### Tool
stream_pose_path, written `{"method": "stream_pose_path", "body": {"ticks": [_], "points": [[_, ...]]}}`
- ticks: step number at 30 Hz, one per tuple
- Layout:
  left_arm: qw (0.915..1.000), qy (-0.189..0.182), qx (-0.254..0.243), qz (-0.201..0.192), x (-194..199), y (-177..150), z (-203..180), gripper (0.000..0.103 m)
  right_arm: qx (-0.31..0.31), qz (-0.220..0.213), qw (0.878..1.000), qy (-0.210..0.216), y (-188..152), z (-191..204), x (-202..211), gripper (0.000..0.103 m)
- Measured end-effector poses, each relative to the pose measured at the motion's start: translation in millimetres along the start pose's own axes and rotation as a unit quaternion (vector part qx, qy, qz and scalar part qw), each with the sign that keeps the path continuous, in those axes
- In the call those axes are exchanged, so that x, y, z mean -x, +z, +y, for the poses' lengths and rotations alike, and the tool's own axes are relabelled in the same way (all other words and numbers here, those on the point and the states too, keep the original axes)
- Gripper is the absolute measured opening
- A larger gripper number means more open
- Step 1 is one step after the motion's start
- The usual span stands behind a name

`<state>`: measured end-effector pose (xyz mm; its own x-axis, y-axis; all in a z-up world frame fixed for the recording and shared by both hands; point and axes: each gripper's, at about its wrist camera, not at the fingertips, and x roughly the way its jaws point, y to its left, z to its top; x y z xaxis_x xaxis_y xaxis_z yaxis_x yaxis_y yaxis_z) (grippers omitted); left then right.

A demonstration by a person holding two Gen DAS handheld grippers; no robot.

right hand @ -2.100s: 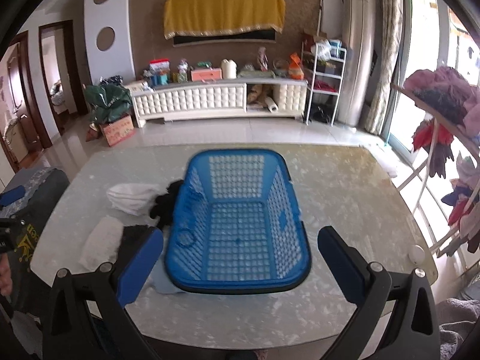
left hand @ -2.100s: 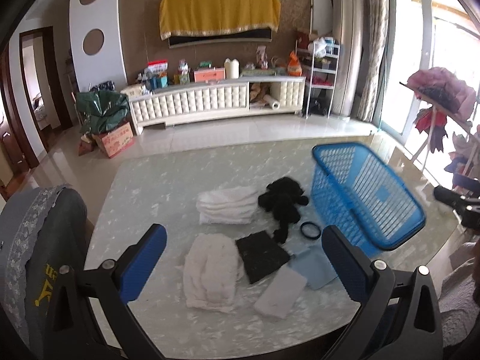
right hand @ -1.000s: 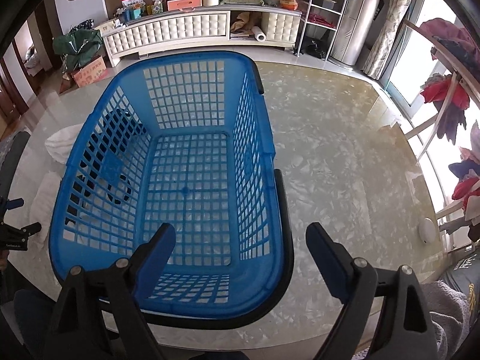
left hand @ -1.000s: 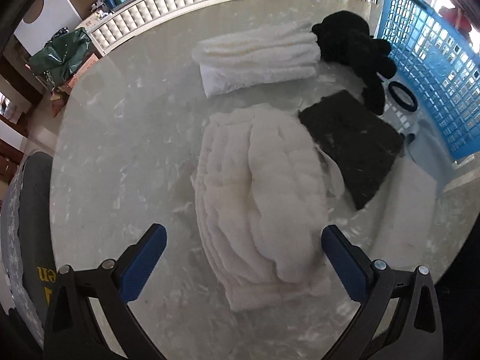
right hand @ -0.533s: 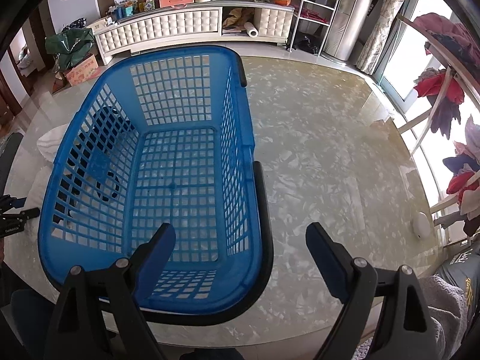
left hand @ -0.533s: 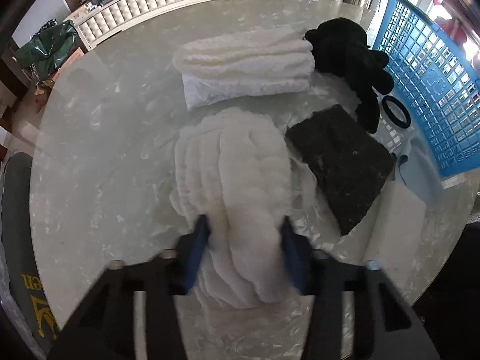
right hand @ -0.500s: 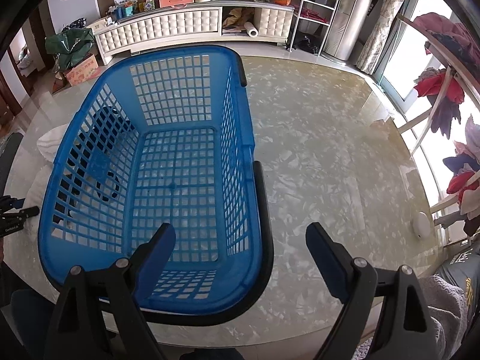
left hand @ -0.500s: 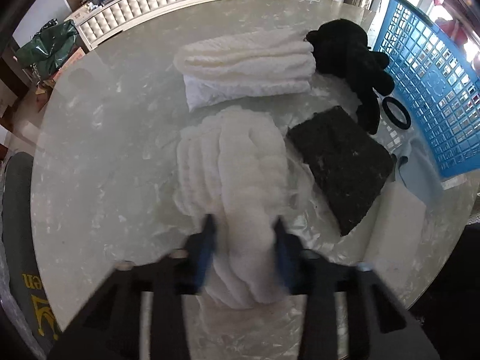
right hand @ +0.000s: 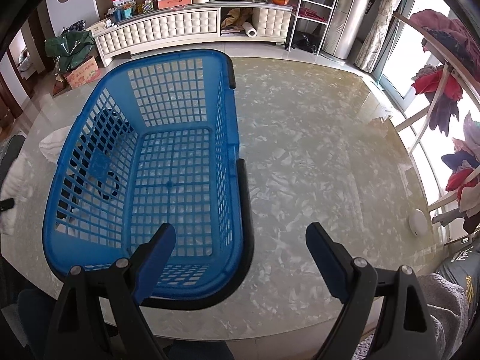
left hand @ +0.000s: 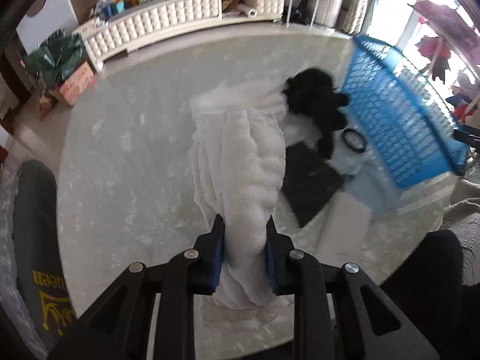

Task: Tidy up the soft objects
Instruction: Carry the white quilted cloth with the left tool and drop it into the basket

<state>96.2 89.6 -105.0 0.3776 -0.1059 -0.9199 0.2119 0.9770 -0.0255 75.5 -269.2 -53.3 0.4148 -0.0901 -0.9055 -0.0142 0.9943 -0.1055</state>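
While its two blue-padded fingers pinch the near end of the thick white quilted cloth (left hand: 240, 180), the left gripper (left hand: 243, 228) holds that bundle so that it hangs stretched away from the camera over the pale marbled round table (left hand: 126, 162); the jaws have just been closing, and the cloth is squeezed between them. At the far left edge a dark chair back with yellow lettering (left hand: 39, 240) stands against the table. Beyond the held cloth lies a second folded white towel (left hand: 237, 96), partly hidden behind it. Just right of that towel sits a fluffy black plush item (left hand: 315, 99), and nearer lies a flat black square cloth (left hand: 312, 186) beside the hanging bundle. A small black ring (left hand: 354, 141) rests between the plush item and the blue plastic lattice basket (left hand: 399, 120), with a pale blue cloth (left hand: 369, 192) and a white flat pad (left hand: 345, 219) on the table below it; motion blur softens their edges.

In the right wrist view the basket (right hand: 168, 156) stands empty on the table's left half, its black handle along the near rim. The right gripper (right hand: 240, 237) hovers over that near right corner, fingers spread wide and holding nothing, one over the basket and one over bare table. A small white round object (right hand: 417, 223) lies near the table's right edge.
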Motion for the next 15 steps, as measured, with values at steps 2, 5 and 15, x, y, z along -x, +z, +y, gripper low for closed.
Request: {"method": "stream_pose_path", "body": {"ticks": [2, 5, 15], "points": [[0.9999, -0.004, -0.009, -0.013, 21, 3, -9, 0.022, 0.003, -0.001, 1.0, -0.001, -1, -1, 1, 0.088], [0.999, -0.011, -0.028, -0.033, 49, 11, -30, 0.022, 0.001, -0.003, 1.0, 0.005, -3, -4, 2, 0.088], [0.9901, -0.064, -0.09, -0.087, 99, 51, -125, 0.022, -0.003, -0.011, 1.0, 0.028, -1, -19, 0, 0.081]]}}
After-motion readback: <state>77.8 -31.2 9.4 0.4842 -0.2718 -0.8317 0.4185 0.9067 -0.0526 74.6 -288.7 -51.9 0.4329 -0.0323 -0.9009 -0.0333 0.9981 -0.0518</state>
